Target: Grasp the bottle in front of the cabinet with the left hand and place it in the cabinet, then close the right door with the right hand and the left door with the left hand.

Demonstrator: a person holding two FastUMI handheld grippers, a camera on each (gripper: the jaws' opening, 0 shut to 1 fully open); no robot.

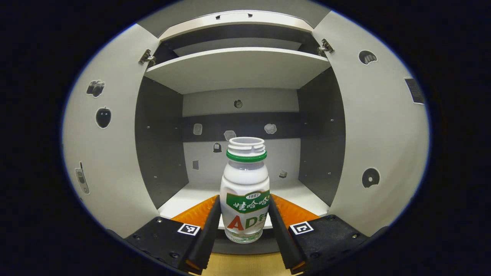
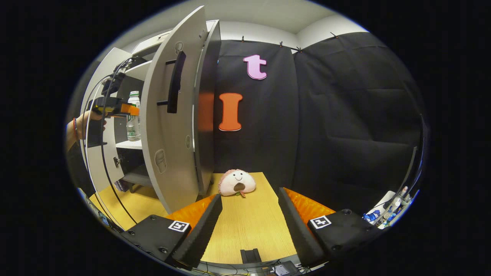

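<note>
White plastic bottle (image 1: 245,191), uncapped with a green neck ring, stands upright clamped between both fingers of the left claw (image 1: 244,226) at the open front of the cabinet (image 1: 238,65), its base just over the lip of the lower shelf (image 1: 303,193); in my judgement it should be carried further in, kept level and set down before release. That shelf looks bare, as does the one above. Right claw (image 2: 249,222) hangs released over the table (image 2: 245,226), beside the open right door (image 2: 172,126).
</note>
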